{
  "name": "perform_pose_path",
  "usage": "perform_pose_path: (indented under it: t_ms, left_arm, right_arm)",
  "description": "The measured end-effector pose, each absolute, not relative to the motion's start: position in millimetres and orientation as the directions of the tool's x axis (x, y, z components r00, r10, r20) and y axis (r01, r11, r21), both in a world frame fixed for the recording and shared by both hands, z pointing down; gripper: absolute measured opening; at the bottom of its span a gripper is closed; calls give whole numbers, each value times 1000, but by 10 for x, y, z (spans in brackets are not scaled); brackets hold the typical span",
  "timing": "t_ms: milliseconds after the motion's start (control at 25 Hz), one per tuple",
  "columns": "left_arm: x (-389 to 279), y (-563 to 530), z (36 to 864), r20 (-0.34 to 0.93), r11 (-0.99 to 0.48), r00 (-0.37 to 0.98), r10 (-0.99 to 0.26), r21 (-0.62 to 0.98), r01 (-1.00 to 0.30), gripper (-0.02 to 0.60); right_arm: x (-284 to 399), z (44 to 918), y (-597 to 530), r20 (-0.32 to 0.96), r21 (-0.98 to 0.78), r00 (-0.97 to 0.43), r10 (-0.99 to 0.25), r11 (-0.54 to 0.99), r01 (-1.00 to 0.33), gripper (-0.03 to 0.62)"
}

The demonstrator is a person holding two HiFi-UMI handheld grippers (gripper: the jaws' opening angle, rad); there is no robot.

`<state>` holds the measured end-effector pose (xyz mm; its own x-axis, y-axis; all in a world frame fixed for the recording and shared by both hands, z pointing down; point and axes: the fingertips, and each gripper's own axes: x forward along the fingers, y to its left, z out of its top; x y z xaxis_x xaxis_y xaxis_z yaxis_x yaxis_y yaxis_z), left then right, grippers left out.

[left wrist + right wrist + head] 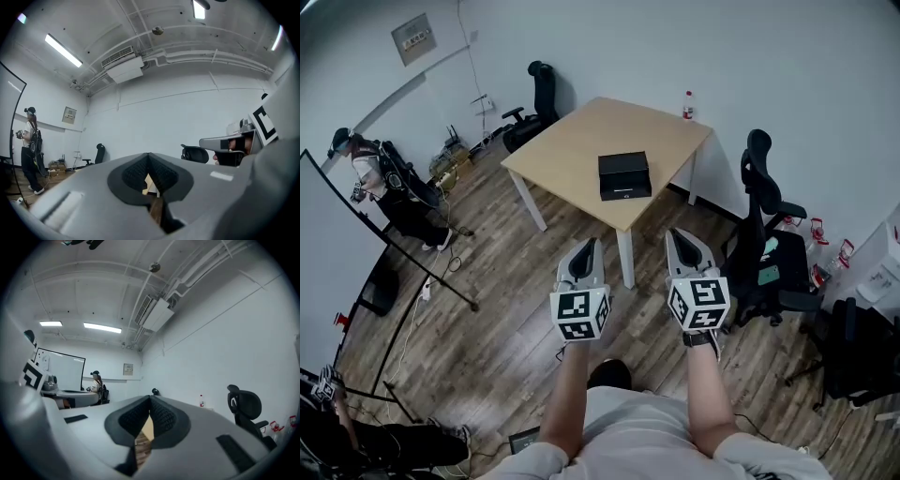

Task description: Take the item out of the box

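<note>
A closed black box lies near the front corner of a light wooden table in the head view. Both grippers hang in the air well short of the table, above the wooden floor. My left gripper is shut with nothing in it; its jaws meet at the tips in the left gripper view. My right gripper is also shut and empty, its jaws closed together in the right gripper view. The box's contents are hidden.
A bottle stands at the table's far corner. Black office chairs sit right of the table and another chair behind it. A person stands at the left by a whiteboard; cables lie on the floor.
</note>
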<state>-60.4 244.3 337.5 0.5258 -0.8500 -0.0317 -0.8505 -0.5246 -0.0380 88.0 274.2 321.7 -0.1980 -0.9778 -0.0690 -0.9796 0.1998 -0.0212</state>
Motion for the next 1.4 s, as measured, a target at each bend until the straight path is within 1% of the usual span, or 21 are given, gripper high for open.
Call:
perform_pose_path:
  t_ms: [120, 440, 640, 840, 1080, 1400]
  left_arm:
    - [-596, 2360, 3392, -35, -520, 521, -853, -35, -853, 6]
    - [-339, 1766, 3603, -22, -560, 560, -828, -10, -829, 6]
    - [-189, 1185, 3623, -20, -580, 580, -815, -3, -815, 6]
    - [-161, 562, 3634, -19, -570, 570, -822, 13, -822, 6]
    - [-173, -151, 3738, 6, -564, 566, -825, 70, -823, 6]
    - [-46, -1031, 3757, 31, -603, 604, -797, 26, -797, 6]
  right_arm:
    - [945, 3229, 2674, -85, -54, -192, -978, 196, -979, 14]
    - [1044, 3463, 2114, -43, -55, -188, -981, 190, -980, 14]
    - [1087, 3513, 1529, -21, -33, -180, -983, 181, -983, 14]
    - [1083, 3586, 915, 13, 14, -178, -984, 178, -984, 14]
    - [1068, 3700, 228, 63, 27, -167, -984, 169, -985, 14]
    - [990, 3618, -704, 57, 48, -181, -982, 184, -982, 14]
